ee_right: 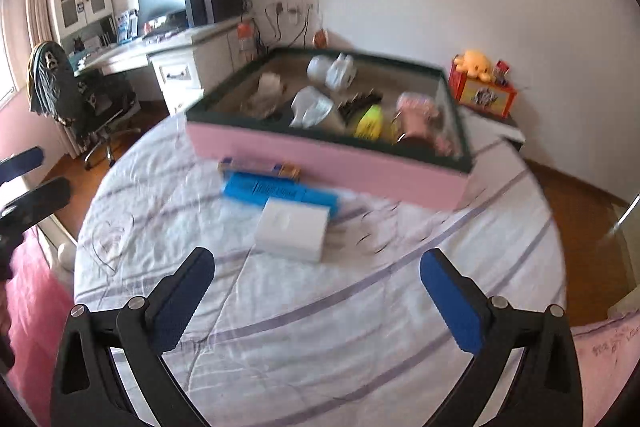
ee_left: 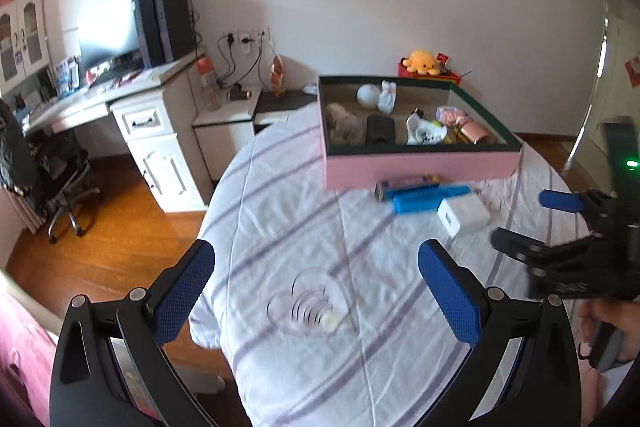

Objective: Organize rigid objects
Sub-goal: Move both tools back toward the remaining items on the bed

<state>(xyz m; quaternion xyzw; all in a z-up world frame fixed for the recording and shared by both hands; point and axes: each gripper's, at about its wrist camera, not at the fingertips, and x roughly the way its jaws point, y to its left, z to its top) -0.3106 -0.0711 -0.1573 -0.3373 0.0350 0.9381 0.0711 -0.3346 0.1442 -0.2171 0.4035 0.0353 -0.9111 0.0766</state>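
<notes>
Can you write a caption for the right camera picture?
Open right gripper hovers over white box and blue box near pink tray.

Bright daylight from the left; glare on monitor (ee_left: pixel 110 27); motion blur, fisheye-bent, dark edges.

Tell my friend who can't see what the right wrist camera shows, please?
Open, empty right gripper jaws hover over a striped white bedspread. Ahead lie a white box, a blue box and a thin purple box beside a pink tray full of small things. A desk stands behind.
</notes>
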